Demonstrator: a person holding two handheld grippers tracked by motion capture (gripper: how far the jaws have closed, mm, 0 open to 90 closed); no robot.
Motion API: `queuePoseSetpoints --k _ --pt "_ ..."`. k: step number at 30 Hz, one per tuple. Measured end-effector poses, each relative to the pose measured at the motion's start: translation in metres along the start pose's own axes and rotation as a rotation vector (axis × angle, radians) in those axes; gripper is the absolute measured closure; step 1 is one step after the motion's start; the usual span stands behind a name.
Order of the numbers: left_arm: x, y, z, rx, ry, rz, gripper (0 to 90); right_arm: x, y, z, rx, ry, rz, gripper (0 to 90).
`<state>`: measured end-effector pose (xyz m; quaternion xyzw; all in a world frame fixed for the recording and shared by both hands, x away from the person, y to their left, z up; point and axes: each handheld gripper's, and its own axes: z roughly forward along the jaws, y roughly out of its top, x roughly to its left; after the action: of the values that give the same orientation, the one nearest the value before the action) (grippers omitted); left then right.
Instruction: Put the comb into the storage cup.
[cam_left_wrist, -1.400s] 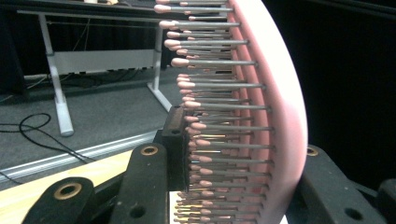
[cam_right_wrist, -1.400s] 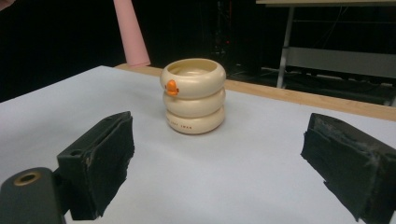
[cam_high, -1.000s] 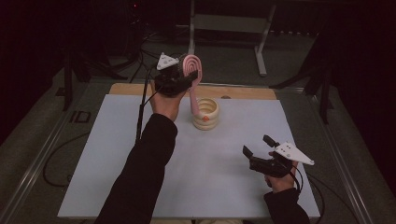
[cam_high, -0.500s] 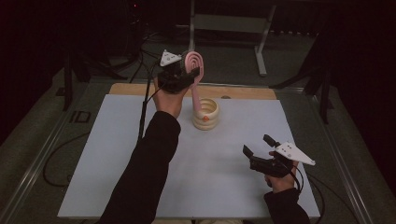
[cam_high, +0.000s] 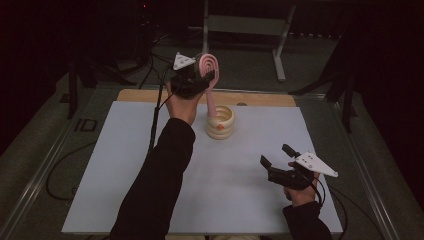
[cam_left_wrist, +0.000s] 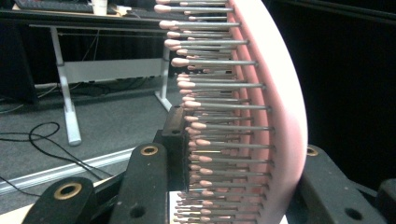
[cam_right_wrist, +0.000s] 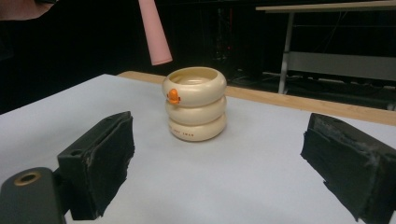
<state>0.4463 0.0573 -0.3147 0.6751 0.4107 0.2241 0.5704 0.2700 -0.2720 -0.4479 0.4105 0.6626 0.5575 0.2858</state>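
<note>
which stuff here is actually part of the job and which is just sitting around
In the job:
- pink hairbrush, clamped by its head in the left gripper, handle hanging above the holder
- cream ringed holder with an orange dot, standing on the white table mat
- right gripper, open, resting apart from the holder

Just about:
- metal table frame behind
- floor cables
</note>
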Motion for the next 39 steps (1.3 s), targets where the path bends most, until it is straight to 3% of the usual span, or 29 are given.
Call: queuePoseSetpoints --k 24,39 --pt "-0.010 -0.002 0.019 0.009 -0.010 0.005 64.9 -0.002 0.001 -0.001 -0.008 0.003 0.009 8.6" --pt "-0.010 -0.007 0.027 0.008 0.011 -0.005 64.9 -0.002 0.001 -0.001 -0.010 0.003 0.012 8.6"
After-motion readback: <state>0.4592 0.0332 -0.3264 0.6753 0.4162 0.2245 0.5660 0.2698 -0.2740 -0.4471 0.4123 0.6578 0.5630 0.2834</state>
